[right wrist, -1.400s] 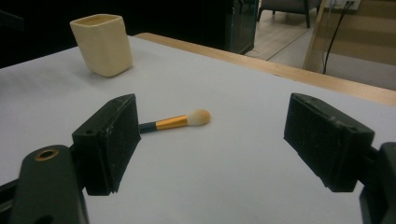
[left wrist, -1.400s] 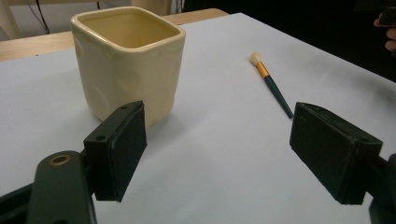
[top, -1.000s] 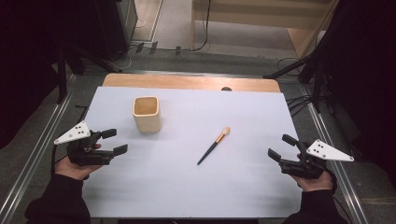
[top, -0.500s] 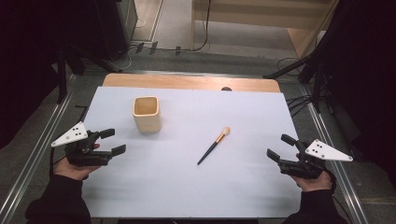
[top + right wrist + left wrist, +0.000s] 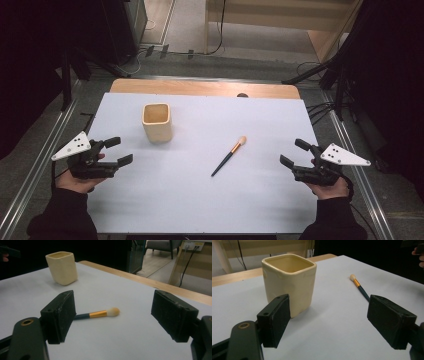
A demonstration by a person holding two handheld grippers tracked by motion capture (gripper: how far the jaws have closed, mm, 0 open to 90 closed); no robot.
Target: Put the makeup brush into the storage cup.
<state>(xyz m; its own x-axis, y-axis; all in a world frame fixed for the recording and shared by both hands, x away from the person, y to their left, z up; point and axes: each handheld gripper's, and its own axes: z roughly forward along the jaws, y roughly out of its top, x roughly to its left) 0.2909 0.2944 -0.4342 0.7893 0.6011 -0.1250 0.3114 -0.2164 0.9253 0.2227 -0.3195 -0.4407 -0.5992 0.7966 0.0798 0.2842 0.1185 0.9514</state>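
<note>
A cream square cup (image 5: pixel 157 121) (image 5: pixel 290 282) (image 5: pixel 62 267) stands upright on the white table (image 5: pixel 200 200), left of the middle. A make-up brush (image 5: pixel 229 155) (image 5: pixel 360 287) (image 5: pixel 98 314) with a dark handle, gold ferrule and pale tip lies flat near the middle, tip toward the far right. At the table's left edge my left gripper (image 5: pixel 119 151) (image 5: pixel 337 323) is open and holds nothing, the cup just beyond it. Over by the right edge my right gripper (image 5: pixel 294 152) (image 5: pixel 116 318) is open too, nothing between its jaws, and the brush lies ahead of it.
A wooden strip (image 5: pixel 200 88) runs along the table's far edge, with a small dark knob (image 5: pixel 242 94) on it. Metal rails (image 5: pixel 30 175) flank both sides. Cables (image 5: pixel 320 107) lie on the floor at the far right.
Both grippers have drifted slightly toward the near edge of the table. The cup and the brush have not moved.
</note>
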